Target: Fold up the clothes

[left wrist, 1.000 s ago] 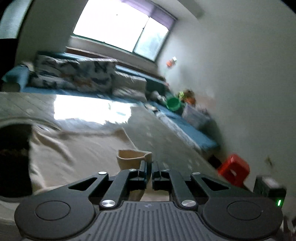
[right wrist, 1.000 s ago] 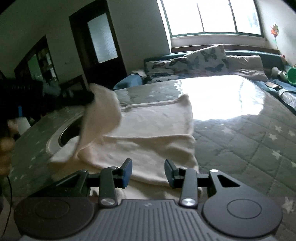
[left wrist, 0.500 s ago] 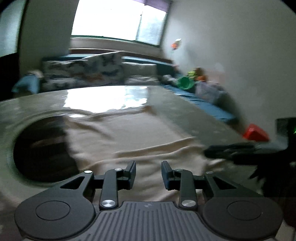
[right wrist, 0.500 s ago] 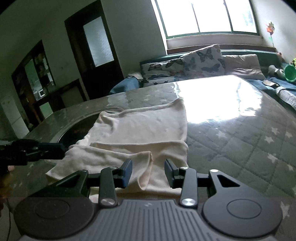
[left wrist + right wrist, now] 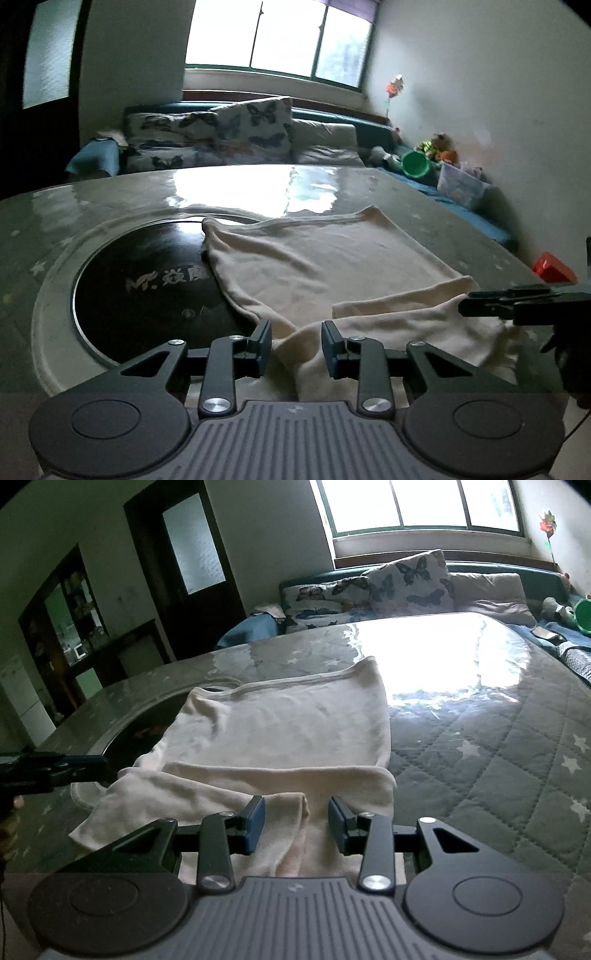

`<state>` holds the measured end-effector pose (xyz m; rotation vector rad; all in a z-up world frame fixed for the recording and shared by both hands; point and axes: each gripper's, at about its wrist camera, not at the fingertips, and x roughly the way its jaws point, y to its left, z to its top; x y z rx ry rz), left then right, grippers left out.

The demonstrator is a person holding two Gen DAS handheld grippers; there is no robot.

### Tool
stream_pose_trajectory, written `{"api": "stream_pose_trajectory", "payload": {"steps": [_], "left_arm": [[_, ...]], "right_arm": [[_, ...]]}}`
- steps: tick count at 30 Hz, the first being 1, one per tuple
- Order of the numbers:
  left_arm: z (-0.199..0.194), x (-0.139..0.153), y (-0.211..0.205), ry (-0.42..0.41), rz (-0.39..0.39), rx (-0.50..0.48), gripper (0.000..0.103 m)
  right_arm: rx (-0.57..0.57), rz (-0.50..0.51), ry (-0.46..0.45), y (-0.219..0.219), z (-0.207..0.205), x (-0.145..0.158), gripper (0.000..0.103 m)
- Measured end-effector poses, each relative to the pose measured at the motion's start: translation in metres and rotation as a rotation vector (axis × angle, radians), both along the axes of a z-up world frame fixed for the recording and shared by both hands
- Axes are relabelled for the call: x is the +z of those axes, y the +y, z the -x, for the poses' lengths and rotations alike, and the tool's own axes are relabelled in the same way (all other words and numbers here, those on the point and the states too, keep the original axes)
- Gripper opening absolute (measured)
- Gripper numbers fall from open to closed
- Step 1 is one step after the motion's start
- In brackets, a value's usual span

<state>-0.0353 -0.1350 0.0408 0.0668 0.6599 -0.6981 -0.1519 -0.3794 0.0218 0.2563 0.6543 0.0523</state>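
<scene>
Lying flat, garment apparently points windowward.

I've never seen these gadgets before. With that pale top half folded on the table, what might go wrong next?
Two risks, as I judge it. The cream knit top lies partly over the round black inset panel in the grey quilted star-print table cover; pulling there might bunch it on the rim. Both the left gripper and the right gripper are open over loose folded sleeves near the table edge, so a careless pinch could catch one layer and undo the fold.
</scene>
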Motion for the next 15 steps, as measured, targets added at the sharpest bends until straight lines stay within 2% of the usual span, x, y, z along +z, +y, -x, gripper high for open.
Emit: {"api": "stream_pose_trajectory", "payload": {"steps": [5,12,13,14,15], "left_arm": [[-0.018,-0.008,-0.002,0.025,-0.004,-0.116,0.026],[-0.036,-0.014,-0.001,0.043,0.004,-0.248,0.026],[-0.038,-0.015,-0.001,0.053,0.005,-0.269,0.026],[-0.040,-0.016,-0.001,0.057,0.004,-0.285,0.020],[-0.040,-0.017,0.000,0.059,0.003,-0.297,0.014]], "right_arm": [[0.009,-0.001,0.005,0.000,-0.002,-0.001,0.038],[0.025,-0.009,0.015,0.000,-0.006,-0.001,0.037],[0.026,-0.010,0.016,0.000,-0.006,-0.001,0.034],[0.027,-0.011,0.017,0.001,-0.007,-0.001,0.026],[0.026,-0.011,0.018,0.001,-0.008,-0.002,0.025]]}}
